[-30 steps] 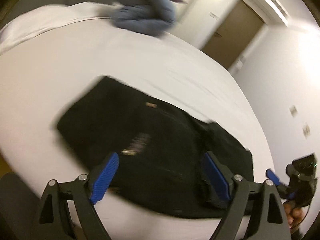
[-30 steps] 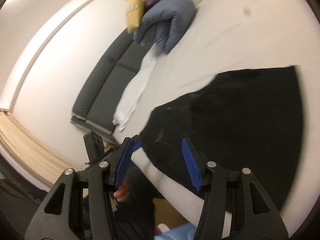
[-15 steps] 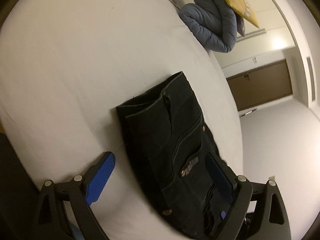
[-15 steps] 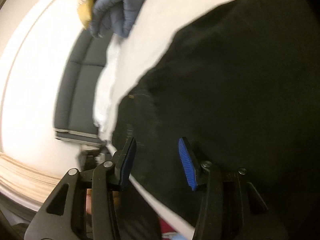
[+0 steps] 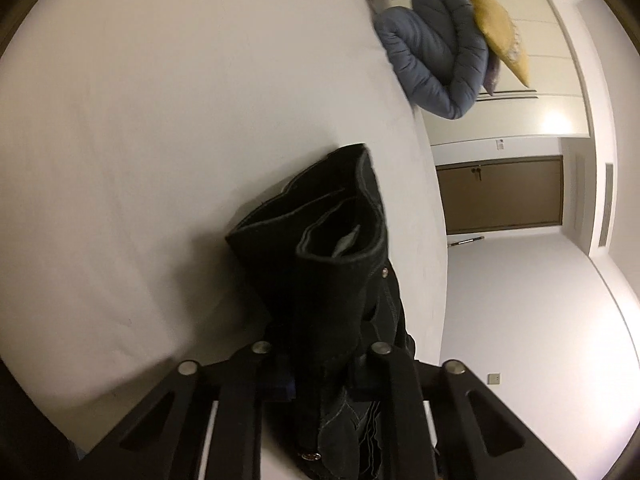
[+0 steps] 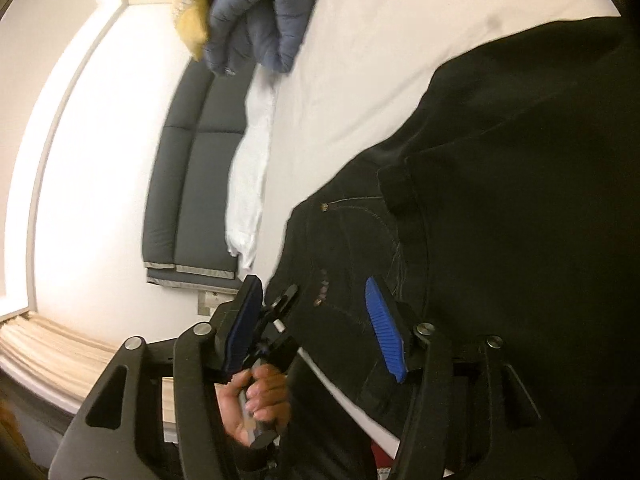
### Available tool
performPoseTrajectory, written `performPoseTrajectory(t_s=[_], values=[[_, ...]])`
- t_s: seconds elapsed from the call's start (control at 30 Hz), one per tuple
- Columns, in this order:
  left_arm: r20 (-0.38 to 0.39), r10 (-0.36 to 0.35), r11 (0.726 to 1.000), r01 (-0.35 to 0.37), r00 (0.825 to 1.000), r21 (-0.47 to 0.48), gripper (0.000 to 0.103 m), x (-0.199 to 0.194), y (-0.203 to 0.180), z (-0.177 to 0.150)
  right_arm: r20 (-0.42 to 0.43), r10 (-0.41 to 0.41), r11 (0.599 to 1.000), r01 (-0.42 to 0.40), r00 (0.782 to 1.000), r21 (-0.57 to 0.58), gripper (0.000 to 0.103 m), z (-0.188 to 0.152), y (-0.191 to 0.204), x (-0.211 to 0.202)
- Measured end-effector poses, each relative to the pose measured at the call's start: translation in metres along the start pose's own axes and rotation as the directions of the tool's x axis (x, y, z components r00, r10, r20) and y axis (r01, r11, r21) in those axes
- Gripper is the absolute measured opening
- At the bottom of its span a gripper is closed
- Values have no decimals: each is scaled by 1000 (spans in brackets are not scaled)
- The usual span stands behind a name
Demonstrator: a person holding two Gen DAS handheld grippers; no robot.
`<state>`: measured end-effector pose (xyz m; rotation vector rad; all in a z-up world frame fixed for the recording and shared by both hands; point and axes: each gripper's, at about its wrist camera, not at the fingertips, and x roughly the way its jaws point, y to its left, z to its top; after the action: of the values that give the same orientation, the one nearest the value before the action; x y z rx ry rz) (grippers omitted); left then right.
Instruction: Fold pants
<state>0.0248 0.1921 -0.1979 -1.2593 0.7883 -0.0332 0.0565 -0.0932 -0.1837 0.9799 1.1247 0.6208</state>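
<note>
L gripper (image 5: 320,364) jaws clamp pants (image 5: 336,264) – R gripper (image 6: 316,320) jaws wide.

In the left wrist view the pants (image 5: 320,280) lie on the bed (image 5: 160,120), running from the gripper (image 5: 320,364) at 6 o'clock toward centre. The rolled duvet (image 5: 436,60) sits at 1 o'clock on the bed's far edge, a cushion (image 5: 496,36) against it. In the right wrist view the pants (image 6: 500,200) fill 3 o'clock; the sofa (image 6: 188,184) stands beside the bed (image 6: 380,40) at 9 o'clock.
</note>
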Motion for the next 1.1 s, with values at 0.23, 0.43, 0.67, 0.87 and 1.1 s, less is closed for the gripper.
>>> performPoseTrajectory(t_s=[0.23,0.43,0.67,0.87,1.1], values=[[39,13,991,-18,999,129,11,-10,-36,-6,5,-134,991,134,991,4,55,11,-27,40],[64,22,954,-40,998,297,10,-10,-86,-18,32,-132,991,131,991,31,59,11,-14,40],[78,23,816,-64,997,574,10,-2,-170,-65,61,-108,993,105,992,47,61,22,-10,-25],[-12,127,446,-46,992,894,11,69,-246,-193,165,11,994,-29,986,107,65,32,-27,-93],[-77,293,201,18,953,979,10,126,-213,-300,192,0,989,-28,981,143,75,28,-81,-155]])
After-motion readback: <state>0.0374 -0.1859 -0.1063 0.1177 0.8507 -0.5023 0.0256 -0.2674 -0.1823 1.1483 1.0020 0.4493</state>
